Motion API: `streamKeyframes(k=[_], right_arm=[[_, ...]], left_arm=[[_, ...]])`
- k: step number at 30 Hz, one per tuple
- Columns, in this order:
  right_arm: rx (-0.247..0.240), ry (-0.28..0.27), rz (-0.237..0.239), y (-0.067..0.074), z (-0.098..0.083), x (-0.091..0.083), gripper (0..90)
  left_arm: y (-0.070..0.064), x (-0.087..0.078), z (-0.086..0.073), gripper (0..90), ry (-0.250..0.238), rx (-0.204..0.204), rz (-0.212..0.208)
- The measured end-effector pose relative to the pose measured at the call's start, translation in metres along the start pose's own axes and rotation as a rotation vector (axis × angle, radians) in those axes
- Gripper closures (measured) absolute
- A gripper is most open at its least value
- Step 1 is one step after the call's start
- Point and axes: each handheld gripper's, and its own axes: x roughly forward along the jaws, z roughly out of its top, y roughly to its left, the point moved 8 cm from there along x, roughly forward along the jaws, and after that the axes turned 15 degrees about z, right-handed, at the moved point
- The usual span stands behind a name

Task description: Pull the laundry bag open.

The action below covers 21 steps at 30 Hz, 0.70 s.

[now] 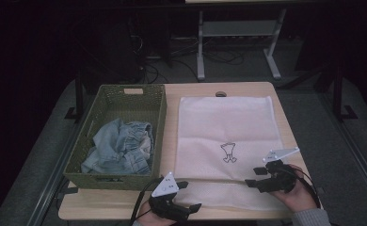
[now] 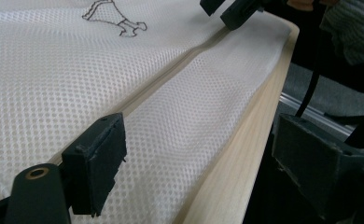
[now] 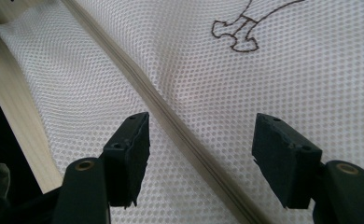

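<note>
At the table's near edge the left gripper (image 1: 189,195) hangs wide open and empty over the near-left corner of the white mesh bag (image 1: 226,136). The right gripper (image 1: 252,177), also gaping and empty, straddles the bag's zipper seam (image 3: 171,116). The bag lies flat, long axis running away from the person. Left of it, a green basket (image 1: 159,123) holds crumpled denim (image 1: 120,146).

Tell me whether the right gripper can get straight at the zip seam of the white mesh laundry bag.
Probably yes. The right gripper is open, one jaw on each side of the zip seam of the white mesh laundry bag, and nothing lies between them.
</note>
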Motion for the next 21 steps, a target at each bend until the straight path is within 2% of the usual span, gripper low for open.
streamKeyframes(k=[3, 6, 13, 14, 15, 18, 20, 21], right_arm=[[0.016, -0.01, -0.006, -0.002, -0.002, -0.005, 36.2], [0.027, -0.02, -0.011, -0.003, -0.004, -0.008, 36.2], [0.042, -0.026, -0.023, -0.005, -0.007, -0.016, 36.0], [0.05, -0.033, -0.024, -0.006, -0.007, -0.019, 36.0], [0.057, -0.034, -0.025, -0.007, -0.007, -0.022, 36.0], [0.059, -0.035, -0.035, -0.009, -0.008, -0.026, 36.0], [0.077, -0.043, -0.041, -0.011, -0.009, -0.033, 35.9], [0.083, -0.045, -0.044, -0.013, -0.01, -0.035, 35.7]], left_arm=[[-0.001, 0.004, -0.002, 16.2, 0.018, -0.003, -0.003], [0.0, 0.007, -0.002, 16.6, 0.029, -0.024, -0.007], [0.0, 0.009, 0.005, 17.4, 0.033, -0.044, -0.006], [-0.001, 0.01, 0.007, 17.4, 0.035, -0.051, -0.009], [-0.004, 0.012, 0.011, 17.4, 0.048, -0.056, -0.03], [-0.007, 0.016, 0.016, 17.4, 0.063, -0.043, -0.035], [-0.011, 0.022, 0.026, 19.6, 0.068, -0.034, -0.047], [-0.011, 0.022, 0.026, 19.6, 0.068, -0.034, -0.047]])
